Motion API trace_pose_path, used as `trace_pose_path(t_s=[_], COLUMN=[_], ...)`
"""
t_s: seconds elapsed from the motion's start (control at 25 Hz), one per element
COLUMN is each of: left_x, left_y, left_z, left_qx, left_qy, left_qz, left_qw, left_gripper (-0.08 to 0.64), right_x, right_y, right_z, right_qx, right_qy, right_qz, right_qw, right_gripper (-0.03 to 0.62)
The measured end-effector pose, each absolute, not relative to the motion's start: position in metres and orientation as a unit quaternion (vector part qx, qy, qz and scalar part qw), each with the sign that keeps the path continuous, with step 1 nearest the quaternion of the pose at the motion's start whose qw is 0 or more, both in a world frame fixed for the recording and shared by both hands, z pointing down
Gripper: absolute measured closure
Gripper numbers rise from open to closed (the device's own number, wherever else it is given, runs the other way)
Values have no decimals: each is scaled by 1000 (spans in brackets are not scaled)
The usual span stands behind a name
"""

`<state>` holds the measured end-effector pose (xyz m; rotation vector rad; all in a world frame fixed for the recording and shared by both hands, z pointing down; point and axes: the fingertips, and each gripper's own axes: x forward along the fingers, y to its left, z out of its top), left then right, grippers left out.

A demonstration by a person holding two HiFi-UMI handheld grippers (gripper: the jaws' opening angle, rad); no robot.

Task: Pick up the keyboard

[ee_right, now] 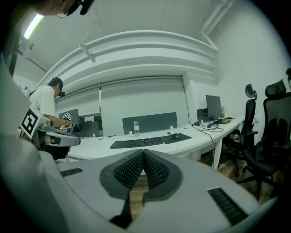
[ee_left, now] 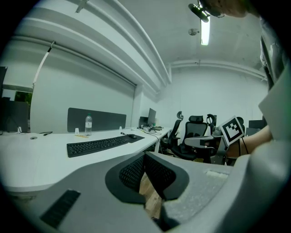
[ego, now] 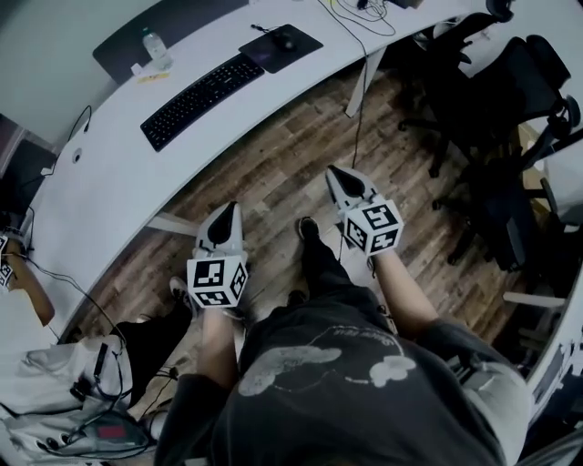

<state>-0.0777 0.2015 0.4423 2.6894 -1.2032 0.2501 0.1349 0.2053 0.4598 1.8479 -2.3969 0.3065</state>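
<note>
A black keyboard (ego: 201, 99) lies on the curved white desk (ego: 100, 182), also seen in the left gripper view (ee_left: 97, 145) and the right gripper view (ee_right: 136, 143). My left gripper (ego: 234, 208) is held over the wooden floor, well short of the desk, shut and empty. My right gripper (ego: 333, 172) is beside it, also over the floor, shut with nothing in it. Both point toward the desk. In their own views the left gripper (ee_left: 144, 157) and the right gripper (ee_right: 143, 152) show tips pressed together.
A black mouse (ego: 288, 41) sits on a dark mouse pad (ego: 281, 47) right of the keyboard. A water bottle (ego: 156, 47) stands behind it by a grey divider (ego: 173, 27). Black office chairs (ego: 496, 127) crowd the right. Another person (ego: 27, 300) sits at far left. Cables (ego: 364, 23) trail over the desk.
</note>
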Motion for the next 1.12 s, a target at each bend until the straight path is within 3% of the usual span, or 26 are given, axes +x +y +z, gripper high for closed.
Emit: trace_pose_path(t_s=[0.56,1.12], left_x=[-9,-13], left_y=[40,-38], left_z=[422,423], left_qx=[885,838], left_qy=[-444,-521], left_qz=[106,124], left_qw=[89,103], left_gripper=[557,557], right_x=[197,173], right_y=[-5,-115], right_z=[452,460], right_qx=[554,460], right_qy=[-822,-875], right_qz=[120,134], right_qw=[45,68], right_gripper=[601,601])
